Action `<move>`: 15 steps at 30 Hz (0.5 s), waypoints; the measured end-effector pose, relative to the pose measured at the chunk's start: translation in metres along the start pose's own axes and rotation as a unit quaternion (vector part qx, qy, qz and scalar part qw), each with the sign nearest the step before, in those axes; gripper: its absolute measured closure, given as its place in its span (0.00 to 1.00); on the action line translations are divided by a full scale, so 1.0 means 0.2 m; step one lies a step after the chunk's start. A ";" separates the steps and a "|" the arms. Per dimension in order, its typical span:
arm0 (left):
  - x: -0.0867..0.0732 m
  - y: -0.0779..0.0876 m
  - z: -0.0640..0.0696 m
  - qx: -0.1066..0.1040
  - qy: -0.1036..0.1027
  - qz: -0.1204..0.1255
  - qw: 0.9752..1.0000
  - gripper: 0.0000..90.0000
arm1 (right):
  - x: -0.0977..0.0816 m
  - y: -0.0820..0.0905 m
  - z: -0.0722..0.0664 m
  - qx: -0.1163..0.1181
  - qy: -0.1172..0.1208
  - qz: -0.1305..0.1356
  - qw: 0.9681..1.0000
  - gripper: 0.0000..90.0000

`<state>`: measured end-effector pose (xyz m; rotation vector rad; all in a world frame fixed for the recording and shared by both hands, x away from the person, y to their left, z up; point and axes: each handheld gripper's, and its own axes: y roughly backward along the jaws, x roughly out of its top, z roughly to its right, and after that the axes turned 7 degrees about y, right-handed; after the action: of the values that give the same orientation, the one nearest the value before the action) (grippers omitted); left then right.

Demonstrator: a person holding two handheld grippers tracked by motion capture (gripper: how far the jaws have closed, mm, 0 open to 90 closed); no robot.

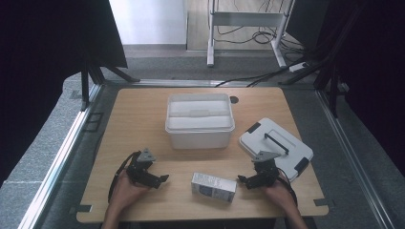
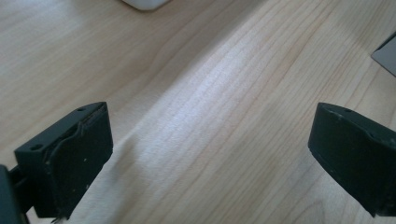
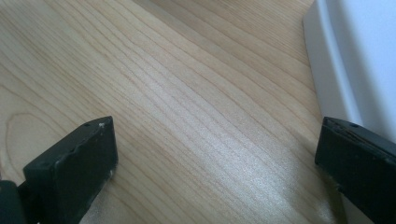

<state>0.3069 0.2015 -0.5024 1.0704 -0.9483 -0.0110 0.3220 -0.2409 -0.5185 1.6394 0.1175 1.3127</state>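
Desk (image 1: 143, 119) of pale wood carries everything, and biggest on it is the white tub (image 1: 200, 121), open-topped, sitting at the middle toward the far edge. Next down in size, the white lid (image 1: 275, 145) with its black handle and clips lies flat near the right edge, just off the tub's right corner. Smaller again, a grey-and-white carton (image 1: 213, 186) lies on its side close to the near edge, between the two hands. Left gripper (image 1: 152, 175) hovers at the near-left, jaws spread wide apart over bare wood, gripping nothing. Right gripper (image 1: 254, 177) sits just right of the carton, jaws also wide apart, empty, with the lid's rim (image 3: 327, 74) beside its right jaw.
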 end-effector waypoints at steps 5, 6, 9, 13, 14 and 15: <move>0.07 0.07 -0.05 0.001 -0.013 -0.002 1.000 0.01 | 0.00 0.00 0.00 -0.001 0.000 0.001 1.000 0.00; 0.09 0.09 -0.06 0.001 -0.016 -0.001 1.000 0.02 | 0.00 0.00 0.00 -0.001 0.000 0.000 1.000 0.00; 0.14 0.14 -0.08 0.003 -0.024 0.001 1.000 0.04 | 0.00 0.00 0.00 0.000 0.001 0.001 1.000 0.00; 0.21 0.16 -0.10 -0.001 -0.023 0.012 1.000 0.04 | 0.00 0.00 0.01 0.006 -0.004 0.004 1.000 0.00; 0.23 0.16 -0.11 -0.005 -0.022 0.015 1.000 0.04 | 0.01 0.00 0.02 0.008 -0.008 0.004 1.000 0.01; 0.25 0.16 -0.11 -0.008 -0.022 0.017 1.000 0.04 | 0.02 0.00 0.02 0.014 -0.009 0.002 1.000 0.02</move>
<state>0.3394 0.2130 -0.4493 1.0422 -1.0046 -0.0145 0.3278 -0.2406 -0.5155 1.6748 0.1210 1.3051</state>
